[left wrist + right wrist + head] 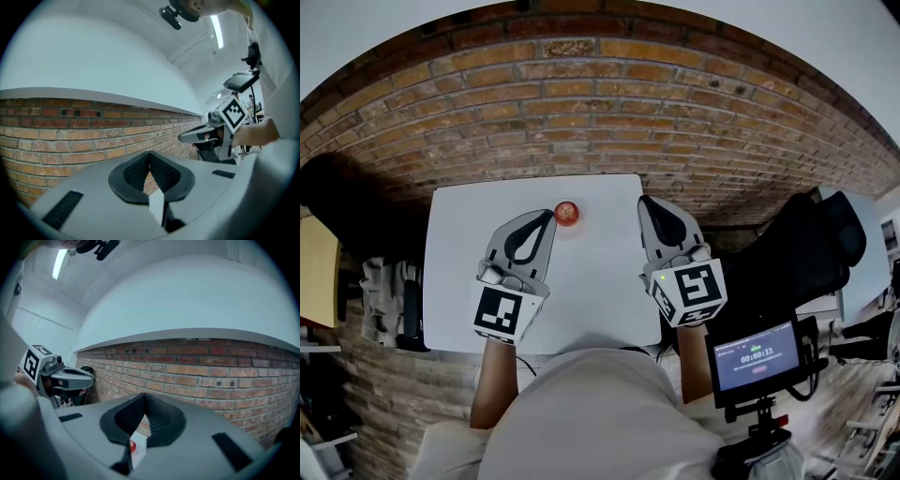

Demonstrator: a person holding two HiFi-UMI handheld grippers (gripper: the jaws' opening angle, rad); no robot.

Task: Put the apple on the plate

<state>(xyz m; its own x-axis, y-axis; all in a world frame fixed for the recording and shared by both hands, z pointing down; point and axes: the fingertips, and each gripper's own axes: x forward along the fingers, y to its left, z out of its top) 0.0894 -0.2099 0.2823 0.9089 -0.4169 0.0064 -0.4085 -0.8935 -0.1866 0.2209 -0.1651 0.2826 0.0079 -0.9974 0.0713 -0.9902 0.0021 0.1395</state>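
A small red apple (567, 213) rests near the far edge of the white table (459, 281). My left gripper (549, 216) hovers over the table with its tips just left of the apple, jaws shut and empty. The right gripper (644, 201) is held level at the table's right edge, apart from the apple, also shut and empty. In the right gripper view a sliver of the apple (132, 445) shows low between the closed jaws of the right gripper (144, 397), and the left gripper (65, 376) appears at the left. The left gripper view shows its own closed tips (150, 157) against the bricks. No plate is in any view.
A brick wall (609, 103) rises right behind the table. A black chair (806, 253) and a small timer screen (757, 356) stand at the right. A dark bulky object (347, 206) and clutter (389, 291) sit at the left.
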